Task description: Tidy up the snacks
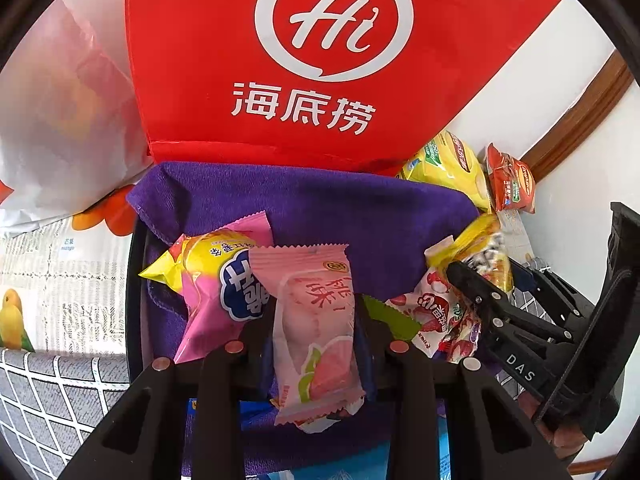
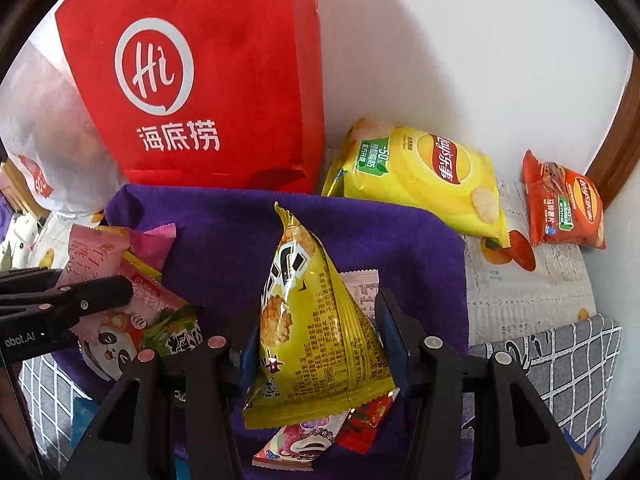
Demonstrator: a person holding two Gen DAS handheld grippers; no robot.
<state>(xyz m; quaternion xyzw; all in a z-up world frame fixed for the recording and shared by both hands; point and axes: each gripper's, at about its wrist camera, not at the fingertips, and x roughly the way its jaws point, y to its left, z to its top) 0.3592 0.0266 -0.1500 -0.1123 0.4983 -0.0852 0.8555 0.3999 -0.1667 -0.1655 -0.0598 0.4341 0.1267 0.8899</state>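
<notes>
Pink peach pack (image 1: 316, 332) hangs upright between the left gripper (image 1: 316, 346) fingers, clenched on it over the purple cloth (image 1: 320, 200), with a pink-and-yellow pack (image 1: 212, 280) touching its left side. Yellow pack (image 2: 316, 328) stands pinched in the right gripper (image 2: 316, 344), above loose sweets (image 2: 304, 440) on the same cloth. Beyond the cloth's far edge stand a red bag (image 2: 208, 80) and, to its right, yellow chips (image 2: 424, 184) and orange chips (image 2: 564, 204).

Pale pink peach-print packet (image 1: 316, 332) and yellow pyramid-shaped packet (image 2: 308, 332), apparently upright, over purple cloth (image 2: 224, 232).
</notes>
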